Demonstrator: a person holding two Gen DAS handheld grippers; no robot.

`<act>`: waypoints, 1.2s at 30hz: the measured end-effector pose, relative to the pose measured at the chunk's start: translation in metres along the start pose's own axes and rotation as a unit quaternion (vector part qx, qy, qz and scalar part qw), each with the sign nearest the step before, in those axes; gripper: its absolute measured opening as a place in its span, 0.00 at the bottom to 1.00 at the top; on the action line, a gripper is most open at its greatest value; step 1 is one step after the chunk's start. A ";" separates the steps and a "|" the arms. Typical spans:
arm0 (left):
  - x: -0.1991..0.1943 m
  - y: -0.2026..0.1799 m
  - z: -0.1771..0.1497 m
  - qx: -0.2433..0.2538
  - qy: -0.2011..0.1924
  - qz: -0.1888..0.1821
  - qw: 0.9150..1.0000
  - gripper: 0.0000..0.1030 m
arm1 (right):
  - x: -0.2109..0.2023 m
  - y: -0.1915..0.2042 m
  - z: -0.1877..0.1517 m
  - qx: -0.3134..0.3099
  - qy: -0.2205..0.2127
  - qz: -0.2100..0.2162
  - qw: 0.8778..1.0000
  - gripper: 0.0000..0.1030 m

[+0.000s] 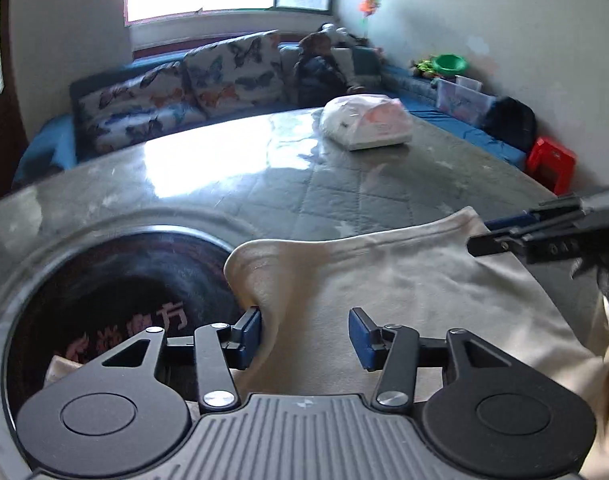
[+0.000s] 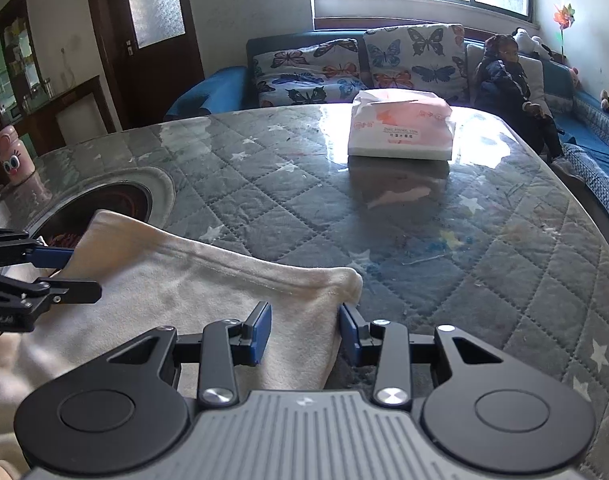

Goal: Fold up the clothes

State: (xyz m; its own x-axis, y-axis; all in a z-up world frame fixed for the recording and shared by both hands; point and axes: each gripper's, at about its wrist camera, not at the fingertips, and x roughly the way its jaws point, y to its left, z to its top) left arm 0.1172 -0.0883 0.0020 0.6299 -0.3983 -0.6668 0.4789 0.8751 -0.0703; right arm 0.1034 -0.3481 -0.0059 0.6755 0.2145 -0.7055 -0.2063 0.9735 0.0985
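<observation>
A cream cloth (image 1: 404, 292) lies spread on the grey quilted table (image 1: 344, 192) near its front edge. My left gripper (image 1: 304, 336) is open over the cloth's left corner. A raised fold rests against its left pad, and its right pad is clear of the fabric. The right wrist view shows the cloth (image 2: 192, 280) with its right corner bunched up. That corner fills the gap of my right gripper (image 2: 304, 332), which is shut on it. Each gripper appears at the edge of the other's view: the right gripper (image 1: 480, 236) and the left gripper (image 2: 82, 274).
A round dark recess (image 1: 104, 280) is sunk in the table just left of the cloth. A white and pink tissue pack (image 2: 400, 128) lies at the far side. Behind stands a blue sofa with butterfly cushions (image 2: 344, 68), with a person (image 2: 504, 76) on it. A red stool (image 1: 552, 164) stands at the right.
</observation>
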 end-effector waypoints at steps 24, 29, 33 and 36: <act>-0.023 -0.038 -0.013 0.082 -0.044 -0.054 0.994 0.24 | 0.008 0.001 0.002 -0.008 -0.003 -0.009 1.000 0.33; -0.032 -0.016 -0.006 0.052 -0.078 -0.015 0.995 0.43 | 0.009 0.001 0.002 -0.009 -0.003 -0.008 1.000 0.33; -0.019 0.000 -0.005 0.029 -0.043 0.001 0.999 0.44 | 0.009 0.002 0.002 -0.012 -0.003 -0.008 1.000 0.33; -0.007 0.012 -0.006 -0.002 -0.019 0.007 1.000 0.44 | 0.010 0.003 0.003 -0.014 -0.002 -0.010 1.000 0.33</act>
State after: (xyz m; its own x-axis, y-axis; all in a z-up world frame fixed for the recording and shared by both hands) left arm 0.1152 -0.0734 0.0016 0.6595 -0.3972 -0.6382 0.4677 0.8815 -0.0653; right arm 0.1114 -0.3427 -0.0108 0.6824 0.1953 -0.7044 -0.2125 0.9750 0.0645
